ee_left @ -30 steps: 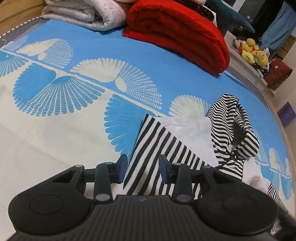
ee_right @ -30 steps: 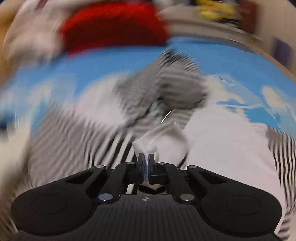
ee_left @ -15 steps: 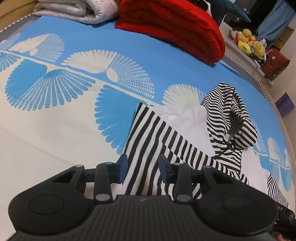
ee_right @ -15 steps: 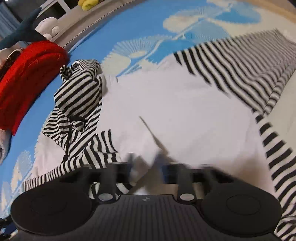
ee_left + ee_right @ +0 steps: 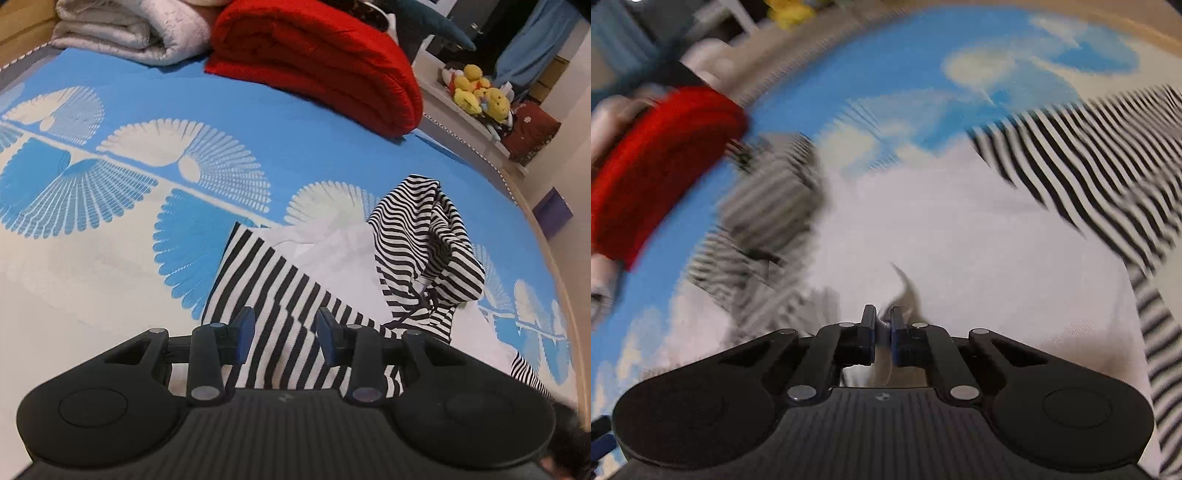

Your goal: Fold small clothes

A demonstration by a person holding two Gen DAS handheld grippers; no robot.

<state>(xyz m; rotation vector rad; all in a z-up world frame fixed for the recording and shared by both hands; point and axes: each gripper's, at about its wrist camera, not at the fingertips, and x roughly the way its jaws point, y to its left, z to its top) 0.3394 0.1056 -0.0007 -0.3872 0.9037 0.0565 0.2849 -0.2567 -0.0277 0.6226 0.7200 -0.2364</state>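
A small hooded top lies on the bed, with a white body point(image 5: 332, 254), a black-and-white striped sleeve point(image 5: 269, 280) and a crumpled striped hood point(image 5: 424, 236). My left gripper point(image 5: 285, 325) hovers open just above the striped sleeve, and nothing is between its pads. In the blurred right wrist view the white body point(image 5: 979, 229) fills the middle, with a striped sleeve point(image 5: 1089, 155) at the right and the hood point(image 5: 775, 192) at the left. My right gripper point(image 5: 882, 319) is closing, and its jaws pinch a raised fold of the white fabric.
The bedsheet point(image 5: 110, 192) is blue with pale fan patterns. A folded red blanket point(image 5: 317, 62) and a pale quilt point(image 5: 129, 29) lie at its far end. Yellow plush toys point(image 5: 476, 92) sit on a shelf beyond the right edge of the bed.
The right gripper let go of a white fold, opened wide, rolled and closed on white fabric again. The left gripper drifted a little over the striped sleeve and stayed open.
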